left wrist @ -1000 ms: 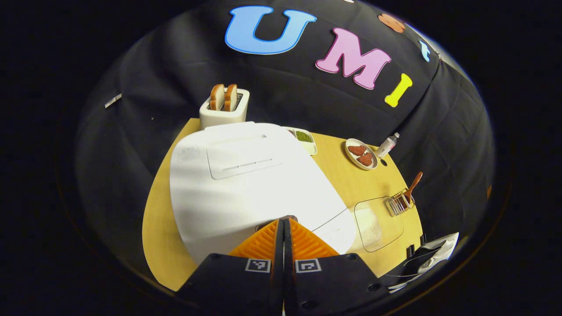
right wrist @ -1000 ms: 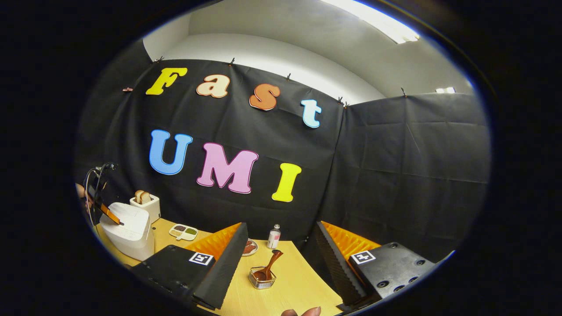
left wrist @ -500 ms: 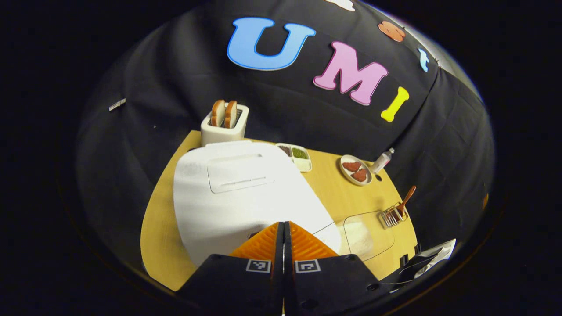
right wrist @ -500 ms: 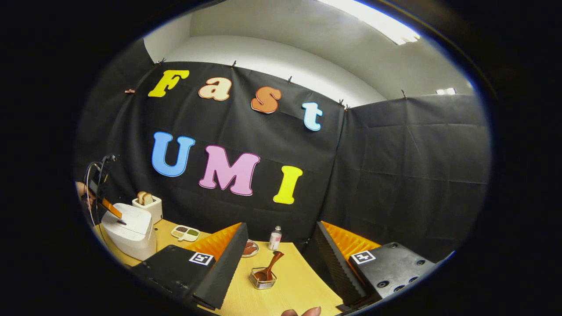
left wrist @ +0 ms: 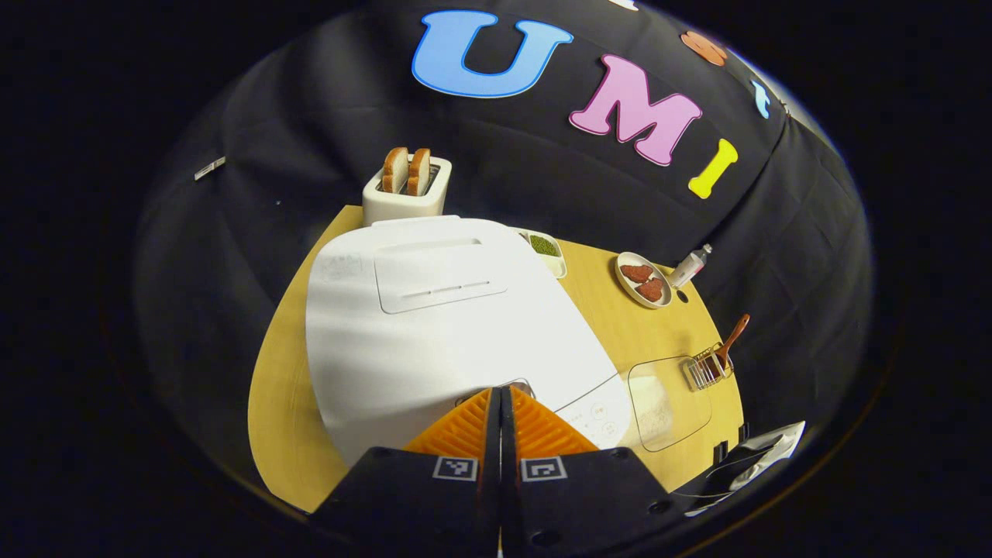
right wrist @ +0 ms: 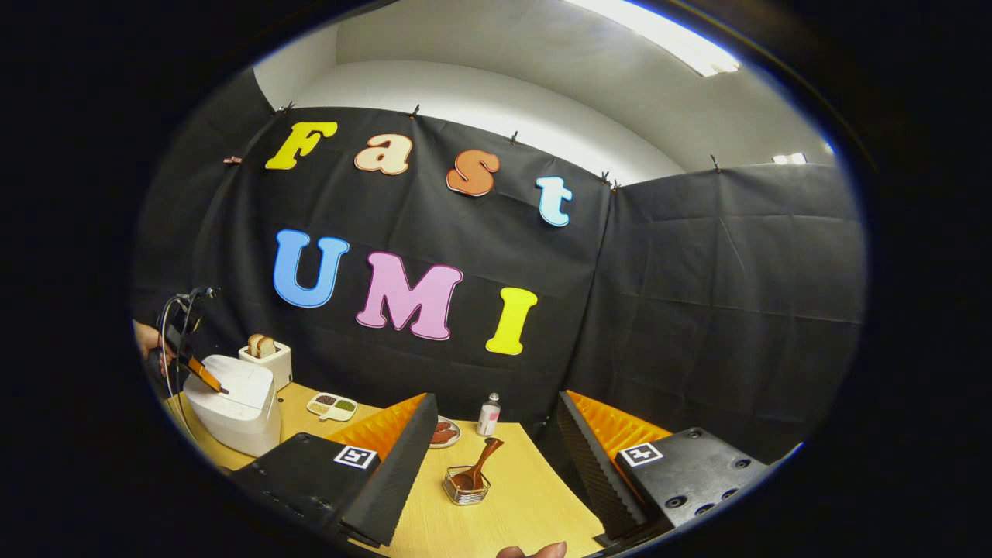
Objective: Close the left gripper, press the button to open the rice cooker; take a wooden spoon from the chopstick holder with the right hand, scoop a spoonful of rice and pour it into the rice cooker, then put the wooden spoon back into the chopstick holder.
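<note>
The white rice cooker [left wrist: 434,325] stands with its lid down. My left gripper [left wrist: 501,390] is shut with nothing in it, its tips at the front button [left wrist: 521,384]. From the right gripper view this gripper [right wrist: 208,377] slants onto the cooker [right wrist: 236,395]. To the right, a wooden spoon [left wrist: 733,335] leans in the wire chopstick holder [left wrist: 704,369], beside a clear box of rice [left wrist: 668,394]. My right gripper [right wrist: 496,399] hangs open above the table, the spoon [right wrist: 482,462] and holder [right wrist: 465,488] lower down between its fingers.
A toaster [left wrist: 407,190] with two bread slices stands behind the cooker. A divided dish [left wrist: 546,249], a plate of meat [left wrist: 643,279] and a small bottle [left wrist: 688,266] line the far edge of the wooden table [left wrist: 279,387]. A hand [right wrist: 147,341] holds the left gripper.
My left gripper drew back from the cooker's front half a second ago and has come down to the button again. The lid stays down. The right gripper has hardly moved.
</note>
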`<control>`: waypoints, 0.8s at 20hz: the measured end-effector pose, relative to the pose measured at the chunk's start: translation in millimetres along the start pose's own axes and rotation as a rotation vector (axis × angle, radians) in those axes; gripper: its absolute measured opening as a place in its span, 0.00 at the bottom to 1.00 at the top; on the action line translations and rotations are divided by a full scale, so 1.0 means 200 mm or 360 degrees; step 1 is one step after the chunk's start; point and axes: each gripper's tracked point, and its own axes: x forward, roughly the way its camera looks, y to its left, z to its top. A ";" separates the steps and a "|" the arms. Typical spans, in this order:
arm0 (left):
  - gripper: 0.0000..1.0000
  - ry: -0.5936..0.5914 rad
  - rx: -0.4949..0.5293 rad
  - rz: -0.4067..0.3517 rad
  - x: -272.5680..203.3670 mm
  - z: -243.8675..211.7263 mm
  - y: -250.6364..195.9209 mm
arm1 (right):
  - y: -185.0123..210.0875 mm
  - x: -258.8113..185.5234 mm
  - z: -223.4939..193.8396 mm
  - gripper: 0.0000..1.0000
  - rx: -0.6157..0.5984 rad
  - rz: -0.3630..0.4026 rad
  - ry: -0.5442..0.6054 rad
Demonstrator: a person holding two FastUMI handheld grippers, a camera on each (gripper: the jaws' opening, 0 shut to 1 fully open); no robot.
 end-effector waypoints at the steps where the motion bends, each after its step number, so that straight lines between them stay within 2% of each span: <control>1: 0.07 0.0019 -0.0012 0.0004 0.00 0.00 0.00 | 0.00 0.00 -0.01 0.97 -0.0001 0.0002 0.0009; 3: 0.07 0.0053 -0.0027 0.0028 0.01 0.00 0.01 | 0.01 0.00 -0.01 0.97 0.0008 0.0006 0.0015; 5: 0.07 0.0072 0.0047 0.0052 0.00 0.01 0.00 | 0.00 0.01 0.01 0.97 0.0016 0.0003 -0.0004; 7: 0.07 0.0000 0.0144 0.0070 -0.04 0.08 -0.02 | -0.01 0.01 0.02 0.97 0.0018 0.0000 -0.0015; 11: 0.06 -0.0267 0.0203 0.0093 -0.20 0.32 -0.06 | -0.02 0.03 0.03 0.97 0.0020 -0.0004 -0.0023; 13: 0.06 -0.0486 0.0198 0.0125 -0.29 0.49 -0.06 | -0.02 0.03 0.02 0.97 0.0028 -0.0002 -0.0024; 16: 0.07 -0.0838 0.0234 0.0240 -0.49 0.69 -0.04 | -0.03 0.04 0.00 0.97 0.0045 0.0013 -0.0021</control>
